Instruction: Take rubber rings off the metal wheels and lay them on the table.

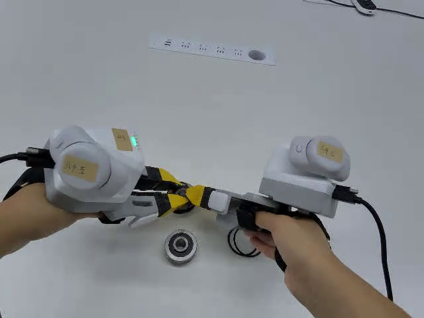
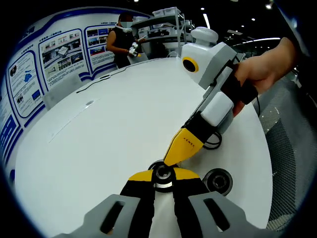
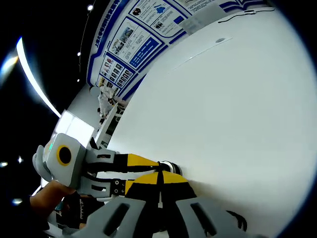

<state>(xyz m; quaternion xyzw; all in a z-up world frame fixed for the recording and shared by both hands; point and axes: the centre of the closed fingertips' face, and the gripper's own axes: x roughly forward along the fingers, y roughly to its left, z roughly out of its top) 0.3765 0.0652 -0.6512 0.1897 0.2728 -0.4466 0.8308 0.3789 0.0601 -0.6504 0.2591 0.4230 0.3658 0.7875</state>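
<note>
My left gripper (image 1: 176, 200) (image 2: 163, 172) is shut on a small metal wheel (image 2: 164, 178), held just above the white table (image 1: 218, 112). My right gripper (image 1: 193, 195) (image 3: 159, 179) comes in from the right. Its yellow tips are closed at the wheel's upper rim, on the black rubber ring (image 2: 154, 166) there. A second wheel (image 1: 180, 246) (image 2: 218, 180) with its black ring lies on the table below the jaws. Loose black rubber rings (image 1: 240, 242) (image 2: 216, 142) (image 3: 238, 221) lie under my right hand.
A white power strip (image 1: 212, 50) lies at the far side of the table, and a cable (image 1: 366, 6) runs off at the far right. A person (image 2: 124, 42) stands beyond the table near wall posters (image 2: 59, 49).
</note>
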